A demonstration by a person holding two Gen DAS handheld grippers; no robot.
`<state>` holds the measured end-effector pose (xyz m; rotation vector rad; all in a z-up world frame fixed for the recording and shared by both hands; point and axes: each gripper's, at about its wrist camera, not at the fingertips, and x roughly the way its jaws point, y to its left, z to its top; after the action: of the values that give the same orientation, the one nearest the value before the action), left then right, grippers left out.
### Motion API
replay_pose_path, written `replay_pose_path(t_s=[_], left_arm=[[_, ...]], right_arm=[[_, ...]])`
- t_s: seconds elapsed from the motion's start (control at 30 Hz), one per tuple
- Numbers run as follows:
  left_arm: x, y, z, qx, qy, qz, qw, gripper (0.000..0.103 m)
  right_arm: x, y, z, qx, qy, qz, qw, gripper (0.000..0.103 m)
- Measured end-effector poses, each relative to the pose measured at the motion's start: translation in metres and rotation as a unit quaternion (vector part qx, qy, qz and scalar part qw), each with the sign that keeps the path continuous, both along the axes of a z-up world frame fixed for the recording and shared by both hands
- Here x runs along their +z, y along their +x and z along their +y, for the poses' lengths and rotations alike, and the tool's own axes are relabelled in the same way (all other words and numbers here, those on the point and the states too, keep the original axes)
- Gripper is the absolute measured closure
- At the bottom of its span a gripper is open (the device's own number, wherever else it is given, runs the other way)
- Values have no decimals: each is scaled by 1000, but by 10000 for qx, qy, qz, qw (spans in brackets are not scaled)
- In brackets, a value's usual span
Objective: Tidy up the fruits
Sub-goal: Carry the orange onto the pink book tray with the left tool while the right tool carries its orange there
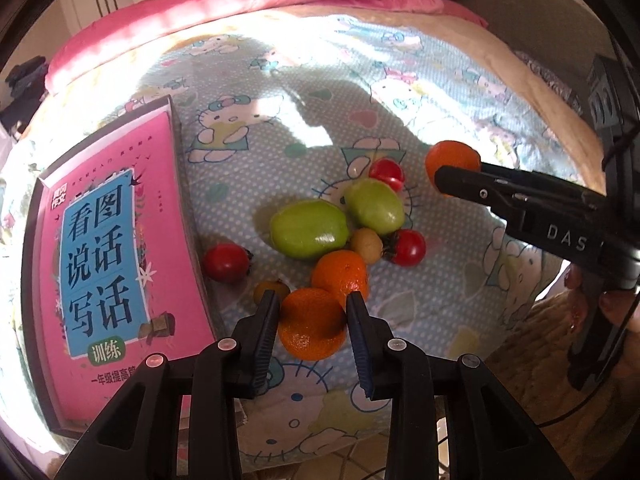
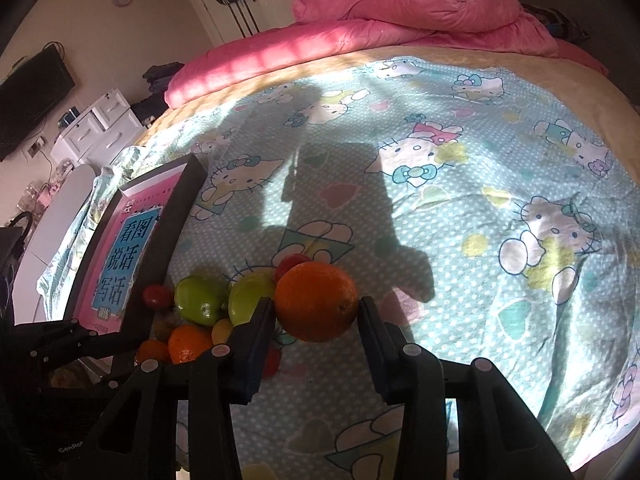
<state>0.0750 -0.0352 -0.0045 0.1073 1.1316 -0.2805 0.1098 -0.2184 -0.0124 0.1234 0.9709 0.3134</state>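
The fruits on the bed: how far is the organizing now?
Nothing looks sorted yet: the pink book tray holds no fruit. In hand: the left gripper is closed on an orange, and the right gripper on another orange. Left: two green fruits, cherry tomatoes and a third orange on the sheet.

A pale blue cartoon-cat bedsheet (image 2: 460, 200) with white dots covers the bed, sunlit and crossed by dark shadows. Beneath it a beige blanket (image 2: 400, 54) shows along the far edge. A crumpled pink quilt (image 2: 400, 4) lies heaped at the head of the bed. On the sheet's left side rests a pink book (image 1: 108, 248) with a blue title panel of Chinese characters, set inside a dark tray (image 2: 176, 216). Beyond the bed stand white drawers (image 2: 100, 128), and a dark screen (image 2: 32, 88) hangs on the wall.
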Motion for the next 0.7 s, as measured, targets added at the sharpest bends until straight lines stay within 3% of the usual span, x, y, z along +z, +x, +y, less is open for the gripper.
replay_pose_path(t_s=[0.4,0.7], left_arm=[[22,1,47,516,-326,-298,9977,67],[25,-2,93,970,-397,-377,9938,67]], right_arm=[[26,-11,21,495,485,-555,9960,60],[30,-18,59,994,541,-703,9911,60]])
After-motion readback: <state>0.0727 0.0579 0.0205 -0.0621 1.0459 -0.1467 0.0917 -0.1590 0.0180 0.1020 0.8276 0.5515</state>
